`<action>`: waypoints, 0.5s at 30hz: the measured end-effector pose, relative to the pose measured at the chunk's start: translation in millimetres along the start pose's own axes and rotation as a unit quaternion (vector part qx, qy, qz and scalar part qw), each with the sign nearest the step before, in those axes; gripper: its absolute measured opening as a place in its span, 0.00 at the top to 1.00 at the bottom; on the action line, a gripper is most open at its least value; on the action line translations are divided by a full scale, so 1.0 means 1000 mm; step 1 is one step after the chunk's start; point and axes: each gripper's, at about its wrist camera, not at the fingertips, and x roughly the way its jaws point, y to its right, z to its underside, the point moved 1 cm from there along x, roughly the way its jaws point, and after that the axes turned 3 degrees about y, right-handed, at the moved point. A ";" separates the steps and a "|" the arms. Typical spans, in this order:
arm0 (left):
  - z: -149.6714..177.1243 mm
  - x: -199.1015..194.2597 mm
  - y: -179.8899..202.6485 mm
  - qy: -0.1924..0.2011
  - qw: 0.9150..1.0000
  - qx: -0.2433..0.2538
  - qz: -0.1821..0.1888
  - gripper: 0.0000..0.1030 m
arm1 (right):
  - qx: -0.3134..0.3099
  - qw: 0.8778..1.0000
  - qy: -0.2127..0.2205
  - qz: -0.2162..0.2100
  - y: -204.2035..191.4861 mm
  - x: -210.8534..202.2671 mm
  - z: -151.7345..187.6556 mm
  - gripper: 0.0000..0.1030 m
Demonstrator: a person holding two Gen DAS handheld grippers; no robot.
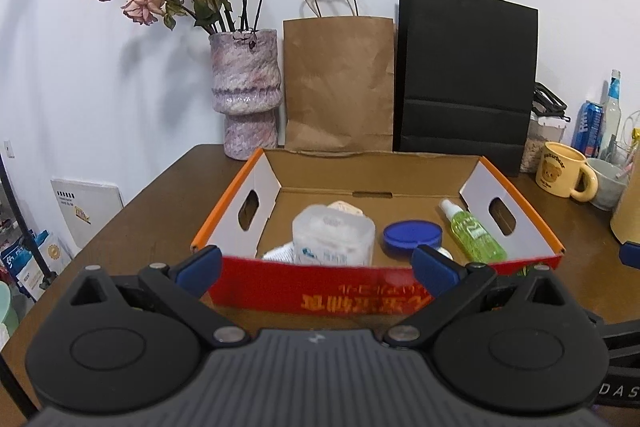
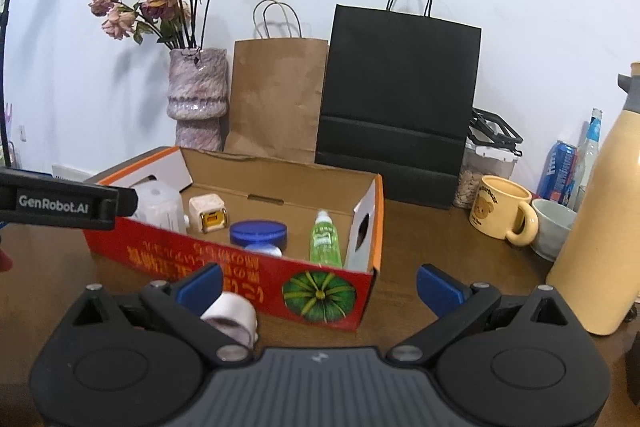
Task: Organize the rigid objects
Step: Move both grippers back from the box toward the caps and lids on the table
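A brown wooden table [image 1: 160,211] carries a shallow cardboard box [image 1: 376,291], red outside with orange rims, which serves as the landmark here. Its near wall bears yellow characters printed upside down, unreadable, and a green pumpkin picture [image 2: 319,294] near the right corner. Behind the box stand a black paper bag [image 1: 466,75], a brown paper bag [image 1: 338,83] and a mottled vase [image 1: 246,91] of dried roses. Right of the box stands a tall cream flask [image 2: 600,227]; a yellow mug [image 1: 566,169] with a bear drawing and blurred lettering sits behind it.

Inside the box, a translucent white container [image 1: 334,237] stands at left, a small cream cube [image 2: 208,213] beside it, a blue round lid [image 1: 412,235] at centre. The green spray bottle [image 1: 472,231] lies along the box's right wall, long axis front-to-back, white nozzle pointing toward the rear; its label is illegible.

Both tools hover before the box's near wall. The left gripper [image 1: 316,263] has its jaws spread wide, empty; "GenRobot.AI" is printed on its side. The right gripper [image 2: 320,285] is likewise spread, a white tape roll [image 2: 232,313] lying on the table just by its left finger.
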 end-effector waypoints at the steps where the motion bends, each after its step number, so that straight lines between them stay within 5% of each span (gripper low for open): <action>1: 0.001 -0.001 0.000 -0.002 1.000 0.000 0.000 0.00 | -0.001 1.000 -0.002 0.001 0.000 -0.002 0.002 0.00; 15: 0.032 -0.023 0.005 -0.032 0.999 0.006 0.004 0.00 | -0.013 0.999 -0.041 0.004 0.014 -0.026 0.036 0.00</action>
